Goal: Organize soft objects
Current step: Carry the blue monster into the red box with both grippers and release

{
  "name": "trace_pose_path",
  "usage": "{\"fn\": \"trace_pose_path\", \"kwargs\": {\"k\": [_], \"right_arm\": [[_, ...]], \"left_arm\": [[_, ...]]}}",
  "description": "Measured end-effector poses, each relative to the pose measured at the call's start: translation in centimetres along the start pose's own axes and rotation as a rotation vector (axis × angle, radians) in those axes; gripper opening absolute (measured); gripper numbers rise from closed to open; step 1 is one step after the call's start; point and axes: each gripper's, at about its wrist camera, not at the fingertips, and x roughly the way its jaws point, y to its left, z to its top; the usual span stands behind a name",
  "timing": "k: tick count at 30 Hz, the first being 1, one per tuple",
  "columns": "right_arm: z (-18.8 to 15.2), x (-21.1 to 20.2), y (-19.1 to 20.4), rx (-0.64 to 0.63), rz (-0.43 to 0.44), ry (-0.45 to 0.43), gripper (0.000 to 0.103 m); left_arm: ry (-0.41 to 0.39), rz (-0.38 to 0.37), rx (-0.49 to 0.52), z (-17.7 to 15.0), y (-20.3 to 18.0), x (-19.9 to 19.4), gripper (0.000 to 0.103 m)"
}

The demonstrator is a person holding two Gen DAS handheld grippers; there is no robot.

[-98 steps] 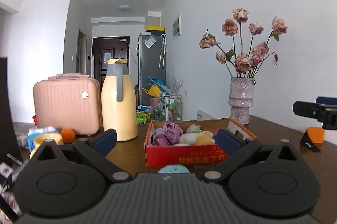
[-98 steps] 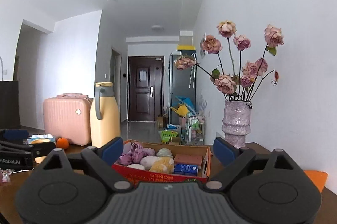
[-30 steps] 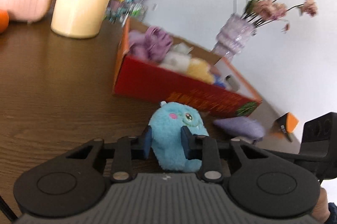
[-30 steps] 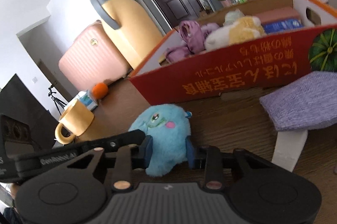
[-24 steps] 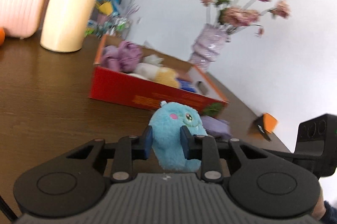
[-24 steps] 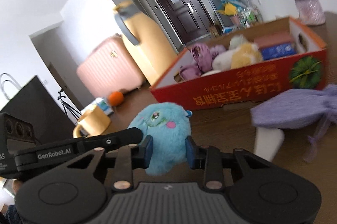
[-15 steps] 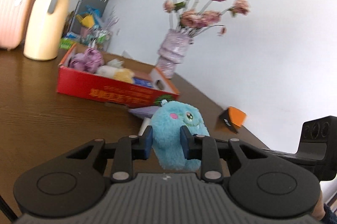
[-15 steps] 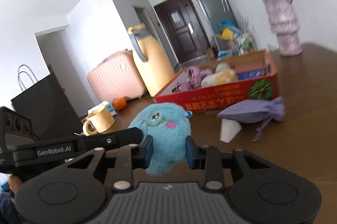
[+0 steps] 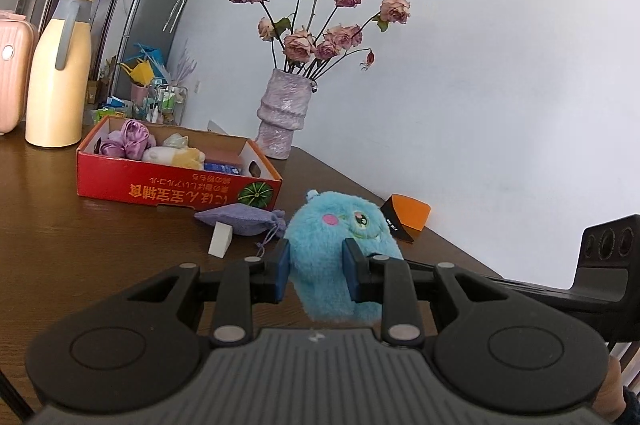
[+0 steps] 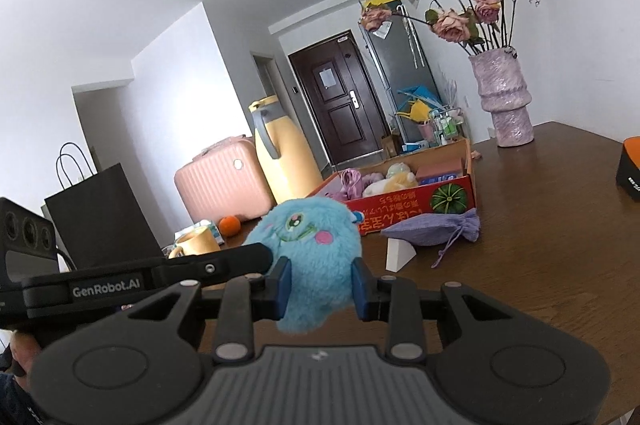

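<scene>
A blue plush monster (image 9: pixel 336 245) is clamped by both grippers and held above the table. My left gripper (image 9: pixel 314 271) is shut on it from one side. My right gripper (image 10: pixel 320 283) is shut on the same plush (image 10: pixel 310 249) from the other side. The red cardboard box (image 9: pixel 160 185) with purple, white and yellow soft toys stands farther back on the table; it also shows in the right wrist view (image 10: pixel 416 201). A purple drawstring pouch (image 9: pixel 240 221) lies in front of the box, resting on a white wedge (image 9: pixel 221 245).
A purple vase of dried roses (image 9: pixel 284 121) stands behind the box. A yellow thermos (image 9: pixel 58 73), a pink suitcase (image 10: pixel 222 181), an orange (image 10: pixel 229 225), a yellow mug (image 10: pixel 196 243) and a black bag (image 10: pixel 96 221) are to the left. An orange-black block (image 9: pixel 408 217) lies right.
Both grippers closed on the blue plush and lifted it up and back from the box. The pouch and white wedge now lie between the plush and the box.
</scene>
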Motion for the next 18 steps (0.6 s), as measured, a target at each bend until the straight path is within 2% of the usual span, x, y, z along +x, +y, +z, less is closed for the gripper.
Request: {"fn": "trace_pose_path", "kwargs": {"k": [5,9,13,18], "right_arm": [[0.6,0.3,-0.6,-0.004,-0.016,-0.005,0.03],[2.4,2.5,-1.9,-0.021,-0.04,-0.004,0.03],[5.9,7.3,-4.4,-0.026,-0.049,0.021,0.03],[10.9,15.2,-8.8,0.025,-0.035,0.1,0.03]], "left_arm": [[0.005,-0.012,0.013,1.2,0.6,2.3,0.028],[0.008,-0.016,0.04,3.9,2.2,6.8,0.028],[0.021,-0.01,0.032,7.3,5.0,12.2,0.028],[0.088,0.009,-0.027,11.2,9.6,20.2,0.028]]}}
